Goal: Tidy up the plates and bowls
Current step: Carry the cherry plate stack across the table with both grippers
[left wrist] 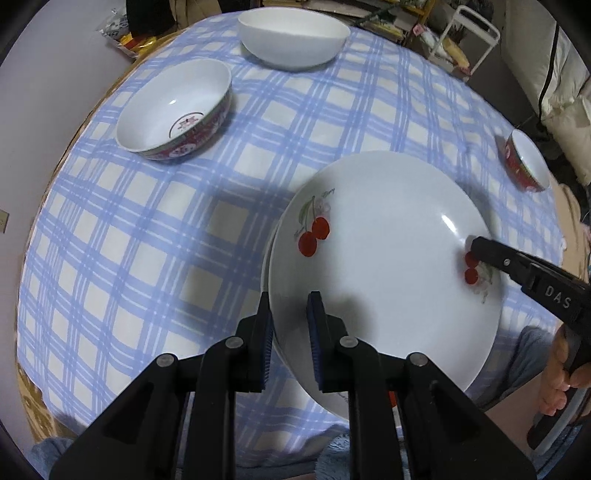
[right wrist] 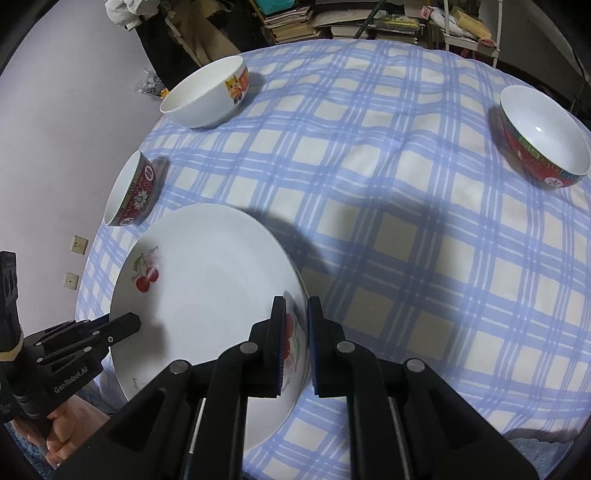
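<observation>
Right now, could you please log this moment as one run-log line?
left gripper: shut on cherry plate | right gripper: shut on plate | three bowls apart

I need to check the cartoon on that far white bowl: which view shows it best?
Right wrist view: the white ceramic bowl shows its orange cartoon print on the side. In the left wrist view, the same bowl shows only plain white.

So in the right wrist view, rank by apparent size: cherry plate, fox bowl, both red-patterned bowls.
1. White cherry-print plate, though nearest.
2. White fox-picture bowl and right red-patterned bowl: too alike.
3. Left red-patterned bowl, seen side-on.
</observation>
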`<state>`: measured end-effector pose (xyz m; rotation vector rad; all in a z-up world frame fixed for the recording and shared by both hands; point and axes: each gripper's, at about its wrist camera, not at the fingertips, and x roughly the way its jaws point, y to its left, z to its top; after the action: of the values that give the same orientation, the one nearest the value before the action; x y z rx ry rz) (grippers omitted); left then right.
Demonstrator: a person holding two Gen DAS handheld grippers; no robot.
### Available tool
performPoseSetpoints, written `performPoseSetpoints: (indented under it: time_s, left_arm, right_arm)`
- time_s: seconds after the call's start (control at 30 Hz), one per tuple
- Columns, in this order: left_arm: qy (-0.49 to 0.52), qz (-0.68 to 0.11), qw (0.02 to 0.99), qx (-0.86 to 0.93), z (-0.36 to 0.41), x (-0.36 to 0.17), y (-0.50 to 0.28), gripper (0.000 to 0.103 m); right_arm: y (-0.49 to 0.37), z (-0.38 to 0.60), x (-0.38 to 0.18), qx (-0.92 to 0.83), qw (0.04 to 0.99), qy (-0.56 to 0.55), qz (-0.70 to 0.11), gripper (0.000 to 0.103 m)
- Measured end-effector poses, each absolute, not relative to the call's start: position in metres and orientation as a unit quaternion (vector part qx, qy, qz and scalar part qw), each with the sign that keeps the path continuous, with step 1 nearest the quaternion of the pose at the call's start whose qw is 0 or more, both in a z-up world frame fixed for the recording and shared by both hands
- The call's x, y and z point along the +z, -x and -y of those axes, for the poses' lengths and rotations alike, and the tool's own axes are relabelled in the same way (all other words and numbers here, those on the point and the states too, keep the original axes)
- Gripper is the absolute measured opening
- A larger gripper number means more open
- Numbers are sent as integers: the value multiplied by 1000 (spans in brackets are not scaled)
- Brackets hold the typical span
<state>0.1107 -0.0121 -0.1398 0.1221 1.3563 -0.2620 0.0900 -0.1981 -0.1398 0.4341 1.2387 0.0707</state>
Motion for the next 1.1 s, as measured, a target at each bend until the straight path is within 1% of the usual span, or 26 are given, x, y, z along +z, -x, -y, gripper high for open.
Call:
performPoseSetpoints:
  time_s: [0.1,0.33,0.63,0.87,1.1]
  left_arm:
    - [-46,-638,758,-125,12,-147,-113,18]
    - [-23,-650,749,-128,8,-156,-121,16]
    - [-41,-642,755,-122,9,-153,-114,16]
    - [-49,-637,760,-117,9,-151,-110,16]
    - [-88,-624,771,-96,10,-147,-101,16]
  right_arm:
    - [-90,194,-143,23,794,-183,-579,13]
    - [-88,199,-145,9,796,-192,-574,13]
    - [-85,192,-144,2,804,-166,-571,13]
    - [-85,192,-146,2,801,-173,-572,13]
    - [-82,190,-148,3,800,-176,-574,11]
